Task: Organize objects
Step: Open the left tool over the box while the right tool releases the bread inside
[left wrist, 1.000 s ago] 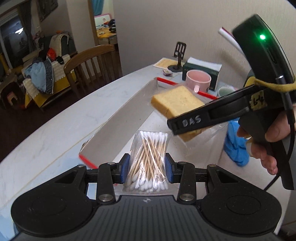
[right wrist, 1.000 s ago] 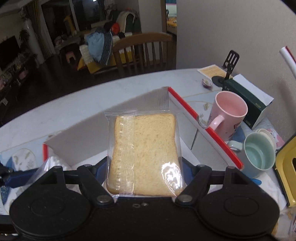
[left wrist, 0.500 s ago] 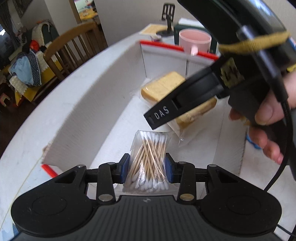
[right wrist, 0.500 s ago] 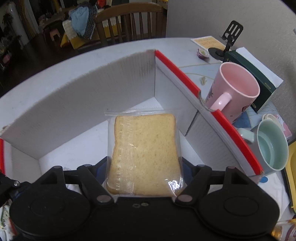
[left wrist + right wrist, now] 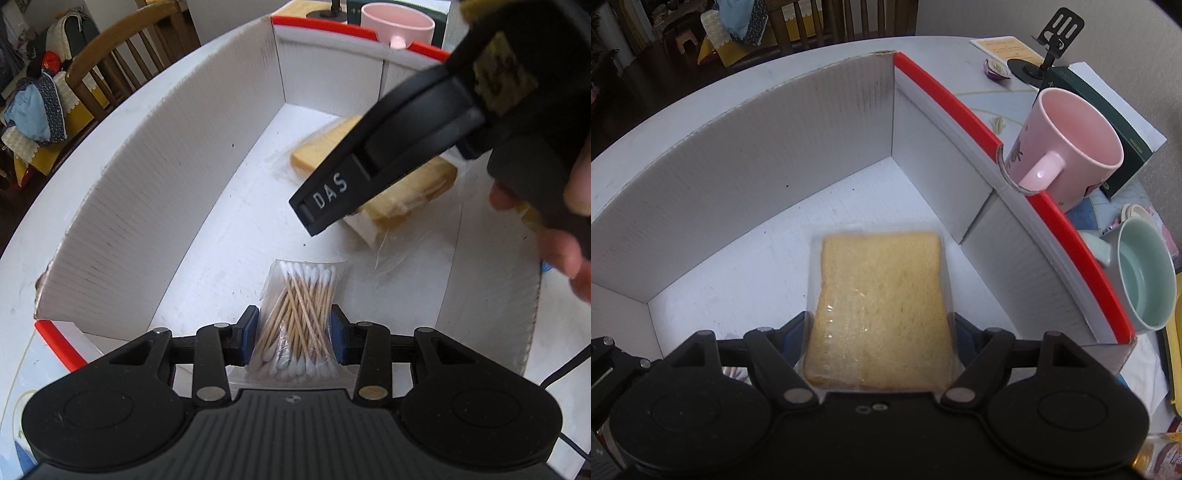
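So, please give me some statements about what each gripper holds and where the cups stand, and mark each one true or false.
1. The left gripper holds a bag of cotton swabs. True.
2. The right gripper is empty. False: its jaws are shut on wrapped bread.
3. The pink mug stands inside the white box. False: it stands outside, by the red rim.
4. The green cup stands outside the box. True.
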{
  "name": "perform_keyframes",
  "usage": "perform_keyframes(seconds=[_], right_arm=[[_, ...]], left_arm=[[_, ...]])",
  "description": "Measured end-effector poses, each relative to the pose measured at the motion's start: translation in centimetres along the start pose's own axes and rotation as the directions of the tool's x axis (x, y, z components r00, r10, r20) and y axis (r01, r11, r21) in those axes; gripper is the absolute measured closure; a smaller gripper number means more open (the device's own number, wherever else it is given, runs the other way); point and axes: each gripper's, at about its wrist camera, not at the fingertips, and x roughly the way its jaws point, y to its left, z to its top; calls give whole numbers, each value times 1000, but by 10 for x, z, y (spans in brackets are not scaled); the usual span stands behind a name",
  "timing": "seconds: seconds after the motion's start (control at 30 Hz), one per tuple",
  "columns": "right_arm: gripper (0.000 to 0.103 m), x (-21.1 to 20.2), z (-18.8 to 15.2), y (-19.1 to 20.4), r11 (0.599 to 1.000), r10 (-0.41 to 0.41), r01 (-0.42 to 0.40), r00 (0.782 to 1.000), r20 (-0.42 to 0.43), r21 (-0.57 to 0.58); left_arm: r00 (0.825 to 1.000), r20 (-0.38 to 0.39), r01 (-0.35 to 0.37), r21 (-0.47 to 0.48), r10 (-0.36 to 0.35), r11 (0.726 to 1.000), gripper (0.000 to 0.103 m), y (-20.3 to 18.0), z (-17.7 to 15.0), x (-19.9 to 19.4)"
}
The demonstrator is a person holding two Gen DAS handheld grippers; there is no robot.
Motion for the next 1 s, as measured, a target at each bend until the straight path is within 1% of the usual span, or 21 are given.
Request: perform_keyframes(seconds=[0.07, 0.17, 0.33, 0.53, 0.67, 0.83, 1.0], right_arm=[[24, 0, 0, 0, 1000, 3, -3, 1000, 1, 1], [22, -1, 0, 0, 1000, 2, -2, 1000, 4, 3], [21, -5, 0, -2, 1000, 8, -8, 1000, 19, 9], [21, -22, -5, -2, 999, 45, -46, 997, 56, 18], [21, -40, -13, 5, 998, 55, -54, 994, 97, -10], [21, -68, -27, 13, 996, 80, -76, 986, 147, -35], [21, -101, -46, 17, 994, 105, -94, 973, 208, -62]], left_arm=[[1000, -5, -2, -3, 2, 1000, 64, 1, -1, 2], [1000, 3, -1, -2, 1, 1000, 52, 2, -3, 2], [1000, 25, 8, -13, -7, 1000, 52, 3, -8, -4], [997, 82, 24, -71, -18, 997, 52, 9, -20, -23], [993, 120, 28, -86, -17, 996, 52, 8, -31, -42], [985, 173, 43, -113, -23, 993, 52, 11, -42, -77], [972, 235, 51, -133, -19, 990, 52, 10, -54, -105]])
